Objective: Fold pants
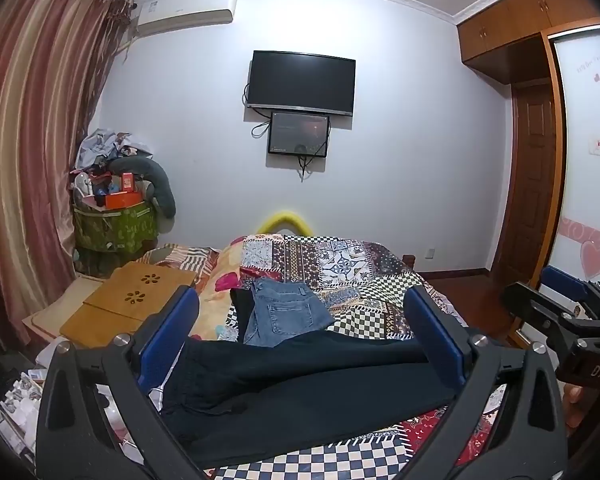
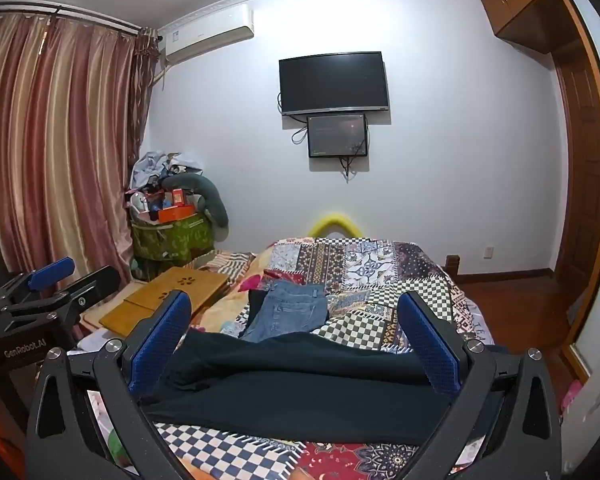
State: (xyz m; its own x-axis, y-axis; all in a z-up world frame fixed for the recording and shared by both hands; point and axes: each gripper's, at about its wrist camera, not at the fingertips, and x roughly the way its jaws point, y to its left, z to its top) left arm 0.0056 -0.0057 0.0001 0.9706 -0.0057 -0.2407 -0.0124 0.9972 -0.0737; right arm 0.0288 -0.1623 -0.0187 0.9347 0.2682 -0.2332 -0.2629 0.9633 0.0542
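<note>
Only the left wrist view shows a thumb (image 1: 574, 404).

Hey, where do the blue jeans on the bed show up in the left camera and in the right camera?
Left wrist view: the blue jeans lie just below centre, on the patchwork quilt, behind the dark pants.
Right wrist view: the blue jeans sit just below centre, again behind the dark pants.
Shared landmark: the wall television, above the bed in both.
</note>
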